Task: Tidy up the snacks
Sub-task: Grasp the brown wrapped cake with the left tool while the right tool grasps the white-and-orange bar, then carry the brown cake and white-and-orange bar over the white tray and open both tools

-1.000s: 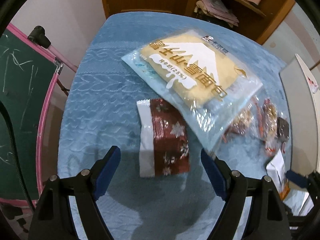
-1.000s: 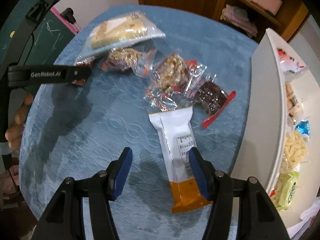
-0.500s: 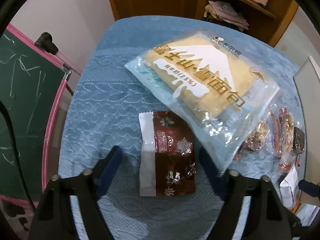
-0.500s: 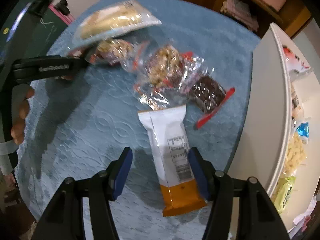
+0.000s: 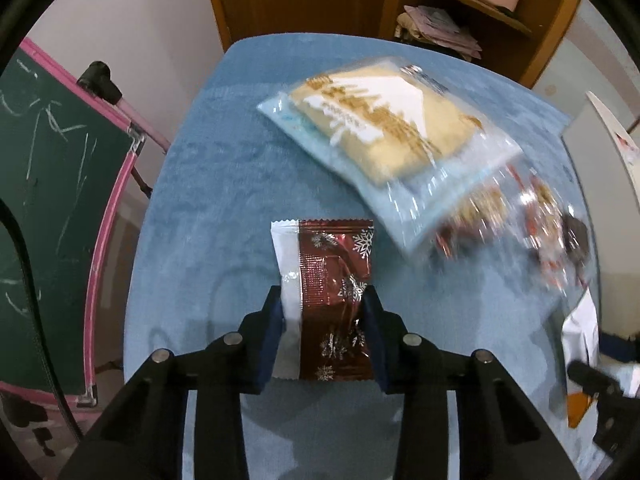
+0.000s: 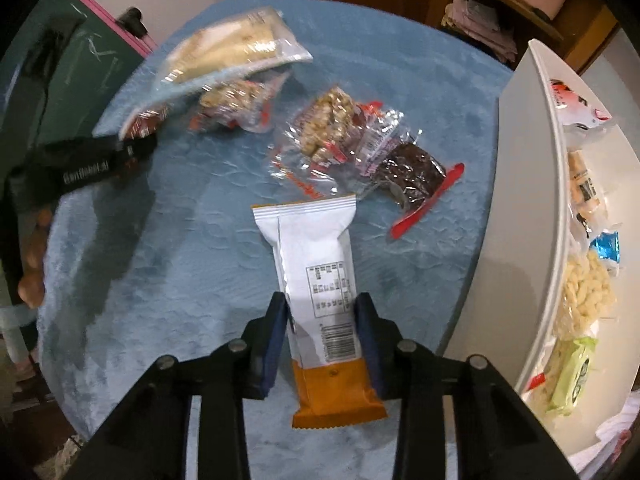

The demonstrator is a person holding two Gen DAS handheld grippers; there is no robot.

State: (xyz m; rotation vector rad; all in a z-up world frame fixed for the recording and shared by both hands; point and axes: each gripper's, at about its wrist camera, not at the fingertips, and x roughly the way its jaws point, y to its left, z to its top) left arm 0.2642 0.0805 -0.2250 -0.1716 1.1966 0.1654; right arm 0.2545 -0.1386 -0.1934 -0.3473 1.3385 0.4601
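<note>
Blue cloth [image 5: 208, 184] — tongs (both) [image 5: 324, 312] gripping snacks

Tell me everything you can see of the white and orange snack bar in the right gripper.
The white and orange snack bar is a long flat sealed packet, glossy like foil. It shows its back: a seam, a nutrition table, a barcode, crimped ends, the orange end nearest the camera. The right gripper has just been closing and its blue pads press the packet's two long edges. It sits over the blue tablecloth; whether lifted, I cannot tell.
</note>
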